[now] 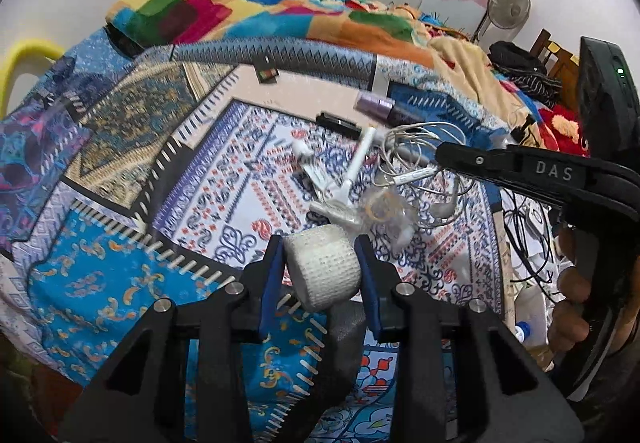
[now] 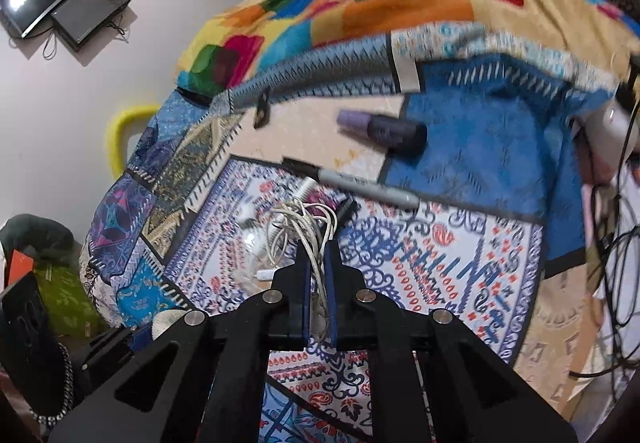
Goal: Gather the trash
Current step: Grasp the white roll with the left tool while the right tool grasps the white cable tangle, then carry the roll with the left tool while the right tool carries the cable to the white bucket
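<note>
My left gripper is shut on a white bandage roll, held just above the patterned bedspread. My right gripper is shut on a tangle of white earphone cable, which also shows in the left wrist view beside the right gripper's arm. Around the cable lie a white plastic stick piece and a crumpled clear wrapper.
A grey marker and a purple tube lie on the bedspread beyond the cable. A colourful blanket is heaped at the far side. Black cables hang at the right edge. A yellow chair stands left.
</note>
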`<state>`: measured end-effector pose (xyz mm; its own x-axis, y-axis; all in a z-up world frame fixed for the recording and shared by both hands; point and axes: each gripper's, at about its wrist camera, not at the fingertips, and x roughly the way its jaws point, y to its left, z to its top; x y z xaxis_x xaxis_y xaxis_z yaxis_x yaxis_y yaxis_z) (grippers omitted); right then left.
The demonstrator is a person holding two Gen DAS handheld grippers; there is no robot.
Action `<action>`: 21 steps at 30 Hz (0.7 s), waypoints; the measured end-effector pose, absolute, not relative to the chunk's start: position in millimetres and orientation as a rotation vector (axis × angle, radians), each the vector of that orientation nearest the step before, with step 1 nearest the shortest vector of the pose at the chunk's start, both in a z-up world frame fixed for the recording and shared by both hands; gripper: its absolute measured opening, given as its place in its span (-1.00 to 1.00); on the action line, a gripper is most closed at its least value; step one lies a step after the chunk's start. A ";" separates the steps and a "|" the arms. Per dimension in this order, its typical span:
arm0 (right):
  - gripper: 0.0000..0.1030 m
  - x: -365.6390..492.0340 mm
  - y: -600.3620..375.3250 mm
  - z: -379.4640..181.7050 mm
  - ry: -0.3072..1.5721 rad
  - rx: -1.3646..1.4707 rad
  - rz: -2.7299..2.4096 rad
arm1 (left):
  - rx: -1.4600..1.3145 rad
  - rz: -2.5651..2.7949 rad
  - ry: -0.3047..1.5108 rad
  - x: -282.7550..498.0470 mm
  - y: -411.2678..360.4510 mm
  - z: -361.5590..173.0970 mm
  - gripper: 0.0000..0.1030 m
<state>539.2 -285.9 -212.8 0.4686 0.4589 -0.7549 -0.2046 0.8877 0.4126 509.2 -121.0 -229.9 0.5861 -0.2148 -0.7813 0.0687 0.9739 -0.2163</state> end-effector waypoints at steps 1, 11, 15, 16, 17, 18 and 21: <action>-0.89 537.9 -285.1 -206.9 0.993 0.272 0.413 | -0.171 -0.165 0.924 508.1 -119.9 -225.4 -0.32; -0.89 525.5 -281.4 -162.6 0.910 0.244 0.403 | -0.185 -0.147 0.866 492.6 -106.4 -190.5 -0.32; -0.89 521.1 -280.6 -150.0 0.888 0.235 0.390 | -0.190 -0.135 0.850 486.0 -98.8 -180.7 -0.32; -0.89 520.2 -281.2 -147.2 0.884 0.235 0.389 | -0.193 -0.130 0.847 484.8 -96.3 -177.9 -0.32; -0.90 519.6 -281.2 -143.6 0.878 0.234 0.385 | -0.195 -0.126 0.844 483.1 -94.4 -176.4 -0.32; -0.90 519.2 -281.1 -139.9 0.871 0.232 0.381 | -0.199 -0.123 0.841 481.1 -91.5 -174.5 -0.32; -0.90 518.9 -280.1 -131.4 0.857 0.229 0.369 | -0.207 -0.111 0.836 477.1 -84.7 -171.5 -0.32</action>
